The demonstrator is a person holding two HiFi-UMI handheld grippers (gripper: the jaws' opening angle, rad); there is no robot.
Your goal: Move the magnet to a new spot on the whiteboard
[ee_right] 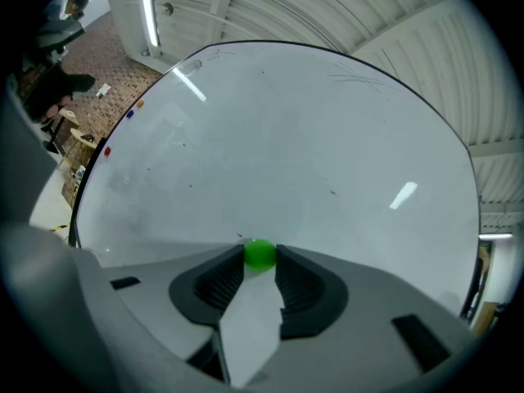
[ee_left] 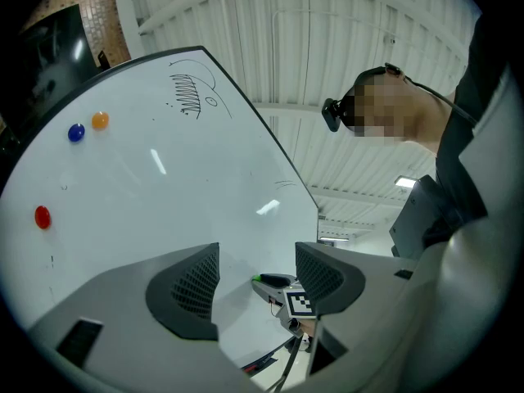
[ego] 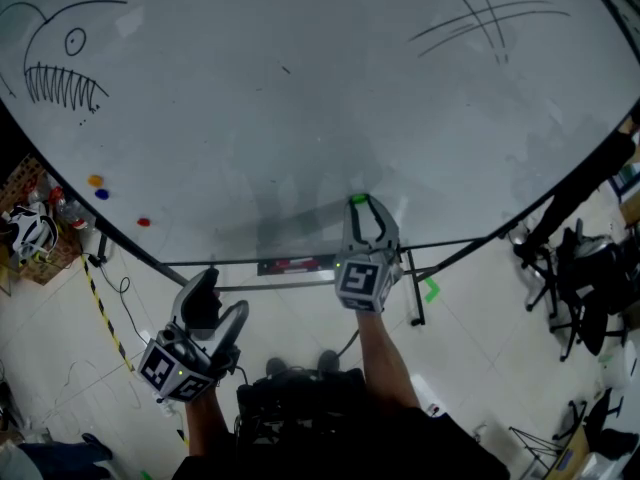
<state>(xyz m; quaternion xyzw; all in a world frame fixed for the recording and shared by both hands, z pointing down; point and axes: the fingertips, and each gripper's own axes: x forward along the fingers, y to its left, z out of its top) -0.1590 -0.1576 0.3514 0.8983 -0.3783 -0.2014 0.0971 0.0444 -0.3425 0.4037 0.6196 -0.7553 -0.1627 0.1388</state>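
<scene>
A small green magnet point(ego: 358, 200) sits on the whiteboard point(ego: 300, 88) near its lower edge. My right gripper point(ego: 362, 208) points straight at the board with the magnet pinched between its jaw tips. In the right gripper view the green magnet point(ee_right: 260, 254) fills the gap and both jaws touch it. My left gripper point(ego: 215, 303) hangs lower left, away from the board, open and empty. The left gripper view shows its jaws wide apart point(ee_left: 258, 273), with the right gripper point(ee_left: 286, 297) and the green magnet point(ee_left: 257, 279) beyond them.
Orange point(ego: 95, 180), blue point(ego: 102, 194) and red point(ego: 144, 222) magnets cluster at the board's lower left. A fish drawing point(ego: 60, 68) is upper left, crossed lines point(ego: 490, 18) upper right. Below the board is a red-and-black item point(ego: 295, 265); chairs point(ego: 580, 258) stand at right.
</scene>
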